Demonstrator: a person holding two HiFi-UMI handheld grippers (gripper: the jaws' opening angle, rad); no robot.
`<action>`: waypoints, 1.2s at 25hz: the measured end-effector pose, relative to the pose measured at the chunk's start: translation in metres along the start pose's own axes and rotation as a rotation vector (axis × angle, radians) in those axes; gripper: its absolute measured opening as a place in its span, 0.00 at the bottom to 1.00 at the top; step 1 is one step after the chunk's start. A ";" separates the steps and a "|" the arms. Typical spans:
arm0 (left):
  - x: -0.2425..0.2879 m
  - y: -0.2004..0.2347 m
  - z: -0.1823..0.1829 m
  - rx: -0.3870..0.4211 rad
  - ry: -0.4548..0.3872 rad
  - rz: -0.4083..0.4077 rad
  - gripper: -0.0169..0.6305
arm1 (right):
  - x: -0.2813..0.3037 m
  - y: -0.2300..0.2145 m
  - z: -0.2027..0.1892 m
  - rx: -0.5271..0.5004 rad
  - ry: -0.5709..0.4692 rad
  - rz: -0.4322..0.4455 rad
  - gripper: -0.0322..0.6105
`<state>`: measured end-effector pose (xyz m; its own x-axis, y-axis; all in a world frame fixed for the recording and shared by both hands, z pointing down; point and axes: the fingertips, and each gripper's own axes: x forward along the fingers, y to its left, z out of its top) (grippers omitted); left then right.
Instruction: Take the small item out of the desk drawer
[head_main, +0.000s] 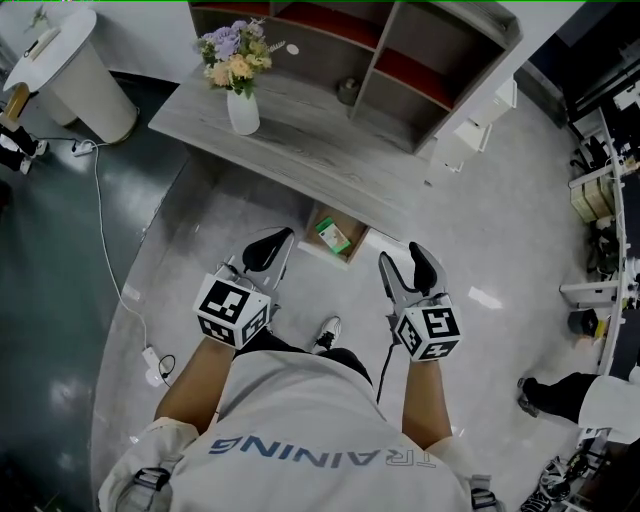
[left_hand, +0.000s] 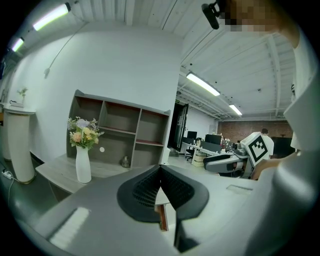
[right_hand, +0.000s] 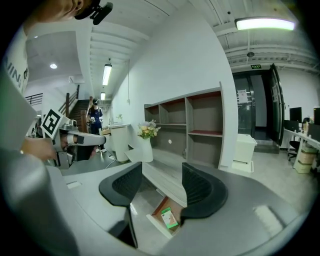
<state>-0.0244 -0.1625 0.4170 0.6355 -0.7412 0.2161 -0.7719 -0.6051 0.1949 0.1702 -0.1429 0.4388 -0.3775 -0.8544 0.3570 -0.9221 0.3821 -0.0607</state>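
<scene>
Head view: the drawer (head_main: 318, 251) stands pulled out under the desk (head_main: 300, 140), so the small green item (head_main: 333, 236) lies exposed inside it, well short of both tools.

Left gripper view: the left gripper (left_hand: 160, 176) is pressed together, holding nothing.

Right gripper view: the right gripper (right_hand: 162, 187) has its 2 jaws spread and empty, framing the item below. It is probably the picker.
</scene>
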 end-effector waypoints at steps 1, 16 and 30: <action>0.000 0.001 0.001 0.001 -0.001 -0.003 0.02 | 0.001 0.001 0.001 -0.004 0.001 -0.003 0.48; 0.001 0.013 0.003 0.012 0.016 -0.031 0.02 | 0.019 0.019 -0.009 -0.052 0.054 0.020 0.95; -0.017 0.032 -0.032 -0.036 0.085 0.019 0.02 | 0.061 0.030 -0.085 -0.204 0.288 -0.009 0.85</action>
<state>-0.0601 -0.1597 0.4506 0.6205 -0.7245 0.3002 -0.7841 -0.5790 0.2235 0.1266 -0.1534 0.5377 -0.3030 -0.7349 0.6067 -0.8785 0.4621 0.1210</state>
